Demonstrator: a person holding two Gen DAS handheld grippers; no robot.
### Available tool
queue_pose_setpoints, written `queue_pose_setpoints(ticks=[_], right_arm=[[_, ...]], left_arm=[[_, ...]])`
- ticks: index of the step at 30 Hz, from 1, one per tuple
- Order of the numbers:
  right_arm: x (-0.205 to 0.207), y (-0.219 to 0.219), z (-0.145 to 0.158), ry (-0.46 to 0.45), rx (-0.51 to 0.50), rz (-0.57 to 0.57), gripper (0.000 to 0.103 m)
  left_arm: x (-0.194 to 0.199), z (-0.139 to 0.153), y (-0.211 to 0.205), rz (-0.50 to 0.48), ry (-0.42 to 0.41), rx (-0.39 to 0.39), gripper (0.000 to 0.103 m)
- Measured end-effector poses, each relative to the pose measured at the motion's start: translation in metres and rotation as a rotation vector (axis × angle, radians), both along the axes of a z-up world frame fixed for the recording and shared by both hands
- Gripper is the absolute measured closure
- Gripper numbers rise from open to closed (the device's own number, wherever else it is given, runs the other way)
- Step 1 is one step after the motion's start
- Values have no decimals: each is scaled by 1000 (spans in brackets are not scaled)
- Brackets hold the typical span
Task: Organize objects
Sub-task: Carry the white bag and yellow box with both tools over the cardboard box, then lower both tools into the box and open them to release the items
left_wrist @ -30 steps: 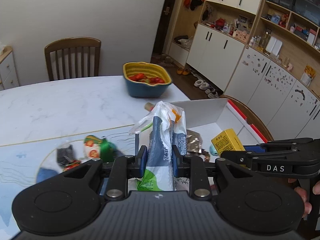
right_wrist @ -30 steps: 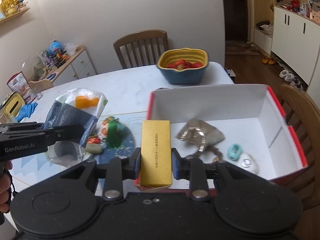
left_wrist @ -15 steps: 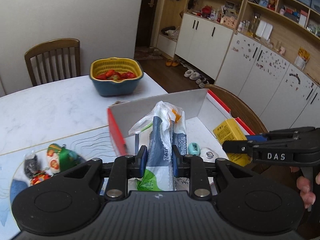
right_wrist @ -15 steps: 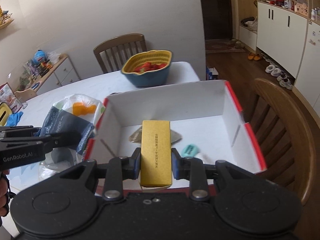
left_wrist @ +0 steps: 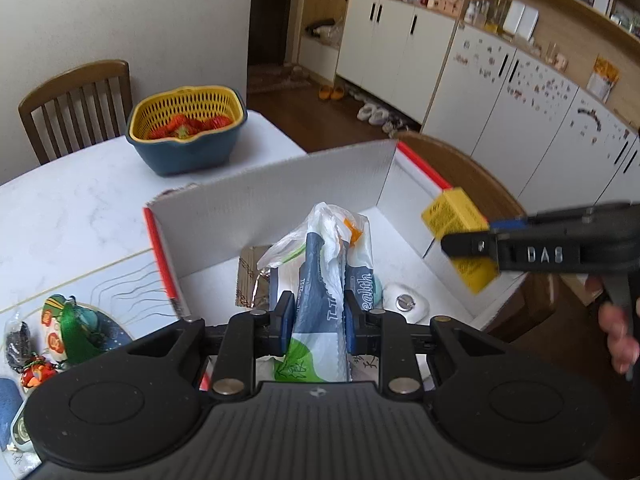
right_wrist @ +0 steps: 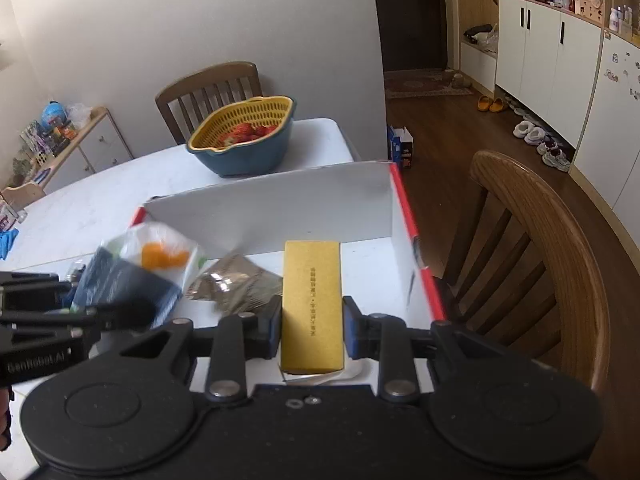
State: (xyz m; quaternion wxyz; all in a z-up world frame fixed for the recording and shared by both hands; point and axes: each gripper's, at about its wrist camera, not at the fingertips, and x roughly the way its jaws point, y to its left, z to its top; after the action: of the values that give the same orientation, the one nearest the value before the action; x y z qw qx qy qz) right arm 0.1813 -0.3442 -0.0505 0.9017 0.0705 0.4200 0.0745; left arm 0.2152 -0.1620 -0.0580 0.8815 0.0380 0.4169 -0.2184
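My left gripper (left_wrist: 319,322) is shut on a white and blue plastic bag (left_wrist: 326,280) with an orange patch, held over the open white box with red edges (left_wrist: 280,196). My right gripper (right_wrist: 311,326) is shut on a long yellow box (right_wrist: 312,300), held over the right part of the same white box (right_wrist: 280,208). In the left wrist view the yellow box (left_wrist: 456,212) shows at the right, clamped by the other gripper. In the right wrist view the bag (right_wrist: 136,272) shows at the left. A crumpled silver pouch (right_wrist: 236,284) and a white round item (left_wrist: 406,304) lie on the box floor.
A yellow strainer of strawberries in a blue bowl (left_wrist: 186,132) stands behind the box. Small wrapped items (left_wrist: 60,332) lie on a blue mat at the left. A wooden chair (right_wrist: 532,256) stands close to the box's right side, another chair (left_wrist: 76,104) behind the table.
Both grippers have moved right and forward over the white box, each still holding its item. The mat and small items have slid to the left of the views.
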Motion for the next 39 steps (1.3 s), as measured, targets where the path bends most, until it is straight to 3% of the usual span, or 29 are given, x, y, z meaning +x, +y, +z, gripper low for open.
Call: queue_pose_setpoints(ticks=[21,32,39], right_arm=[[73,17,-55,141,-82,89,75],[87,15,-70,219,-89,105,75],[87,14,-66,221,-89,107,71]], left_arm=[[41,-51,-43,-104,91,178,79],[48,-57,-45,-111,125,173,78],[47,-56,-43,-111,127,158,73]])
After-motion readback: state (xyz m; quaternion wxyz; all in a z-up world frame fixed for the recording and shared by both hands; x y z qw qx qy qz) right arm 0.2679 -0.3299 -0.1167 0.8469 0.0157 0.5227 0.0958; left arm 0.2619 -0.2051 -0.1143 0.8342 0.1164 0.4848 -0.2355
